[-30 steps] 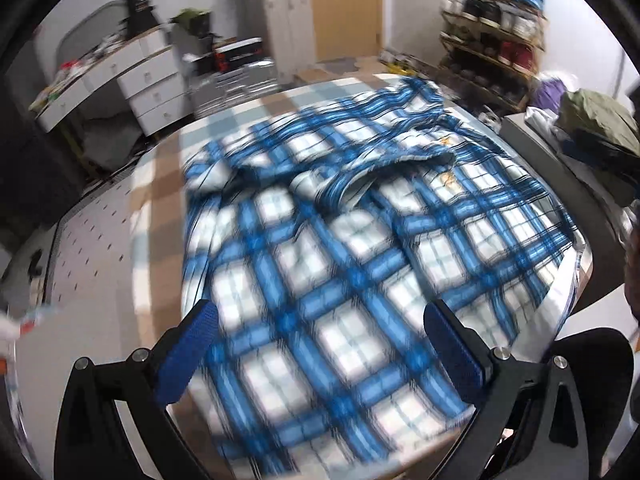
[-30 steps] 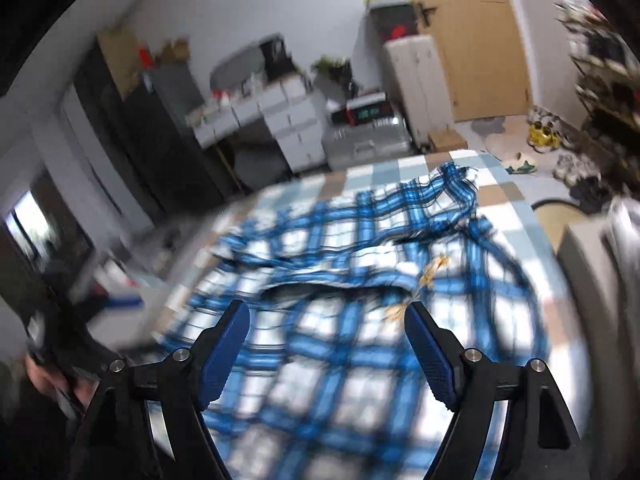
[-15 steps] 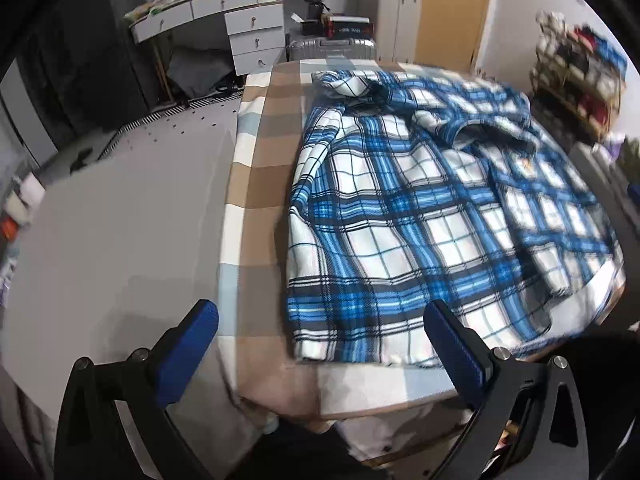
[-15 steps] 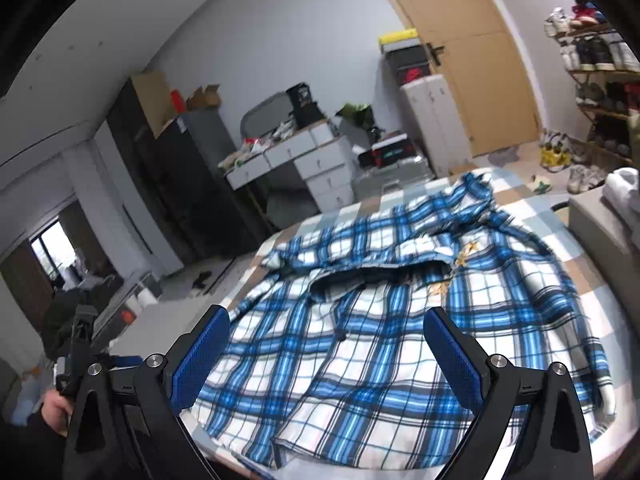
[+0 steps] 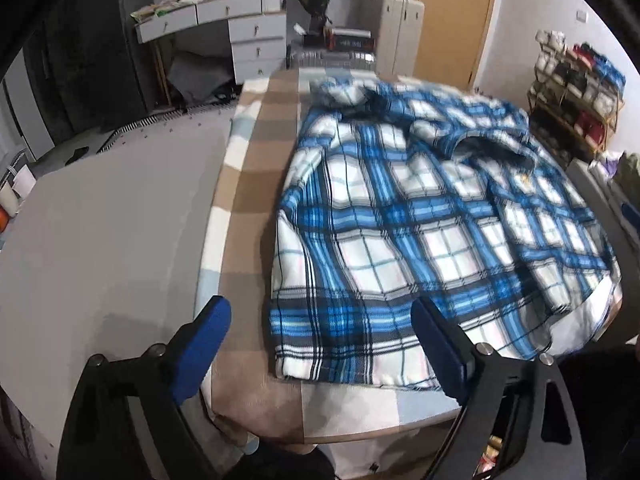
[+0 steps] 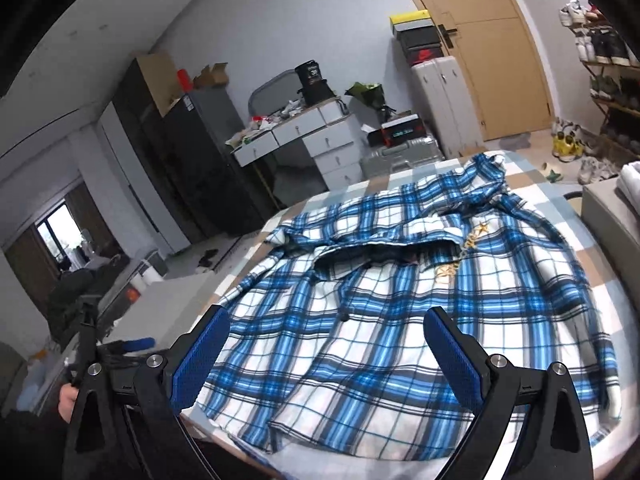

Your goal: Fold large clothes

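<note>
A large blue-and-white plaid shirt [image 5: 432, 232] lies spread, front up, on a worktop covered with a checked cloth [image 5: 256, 184] of tan, white and pale-blue squares. In the left wrist view the shirt fills the frame from the centre out toward 3 o'clock, its hem at about 6 o'clock near the worktop's near edge and its rumpled collar toward 12 o'clock; a bare strip of cloth runs along its side at 9 o'clock. The left gripper [image 5: 322, 344] hangs over the shirt's near hem corner, its jaws closing but still wide apart, with the hem corner seen between the blue pads [image 5: 206, 344] and neither pad pressing on fabric. In the right wrist view the right gripper [image 6: 326, 354] hovers above the lower front of the shirt, jaws spread wide and holding nothing; the open collar [image 6: 384, 252] lies toward 12 o'clock, and gold embroidery [image 6: 464, 252] sits on the chest at about 1 o'clock. At 8 o'clock in that view a hand [image 6: 68, 400] grips the other gripper's handle. Behind the worktop stand a white drawer unit [image 6: 320, 144] and a wooden door [image 6: 492, 52].
</note>
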Action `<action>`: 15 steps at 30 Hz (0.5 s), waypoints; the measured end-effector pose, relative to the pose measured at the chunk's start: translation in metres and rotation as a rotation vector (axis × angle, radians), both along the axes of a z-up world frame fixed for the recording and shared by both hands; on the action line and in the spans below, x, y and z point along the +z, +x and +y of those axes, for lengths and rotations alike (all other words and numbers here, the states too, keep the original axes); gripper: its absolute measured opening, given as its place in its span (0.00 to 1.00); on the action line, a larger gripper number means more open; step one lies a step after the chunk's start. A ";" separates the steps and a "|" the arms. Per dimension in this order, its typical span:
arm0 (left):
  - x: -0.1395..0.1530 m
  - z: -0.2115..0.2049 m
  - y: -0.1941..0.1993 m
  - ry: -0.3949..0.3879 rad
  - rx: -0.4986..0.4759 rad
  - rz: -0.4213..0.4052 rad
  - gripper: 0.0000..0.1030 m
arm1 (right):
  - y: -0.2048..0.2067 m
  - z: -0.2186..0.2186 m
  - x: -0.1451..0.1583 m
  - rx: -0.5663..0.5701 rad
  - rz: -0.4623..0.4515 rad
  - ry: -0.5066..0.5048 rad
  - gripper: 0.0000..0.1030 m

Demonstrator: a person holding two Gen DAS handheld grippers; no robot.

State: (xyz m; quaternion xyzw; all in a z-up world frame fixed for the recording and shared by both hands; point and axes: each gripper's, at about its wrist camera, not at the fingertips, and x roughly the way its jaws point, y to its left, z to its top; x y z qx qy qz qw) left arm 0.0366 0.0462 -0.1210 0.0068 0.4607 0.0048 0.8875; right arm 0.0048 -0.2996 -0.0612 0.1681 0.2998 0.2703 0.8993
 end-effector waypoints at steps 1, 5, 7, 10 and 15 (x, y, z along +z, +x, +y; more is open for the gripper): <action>-0.002 0.000 0.001 0.000 -0.001 0.013 0.86 | 0.000 0.002 -0.001 0.008 0.006 0.004 0.96; -0.013 0.010 0.005 -0.042 0.001 0.071 0.86 | 0.001 0.011 -0.003 0.024 0.021 -0.021 0.96; -0.018 0.017 0.008 -0.092 0.005 0.106 0.86 | 0.000 0.015 -0.003 0.030 0.018 -0.036 0.96; -0.022 0.027 0.012 -0.183 -0.006 0.146 0.86 | -0.001 0.020 -0.004 0.041 0.019 -0.050 0.96; -0.029 0.018 0.016 -0.102 -0.002 0.192 0.85 | -0.002 0.021 -0.003 0.044 0.018 -0.048 0.96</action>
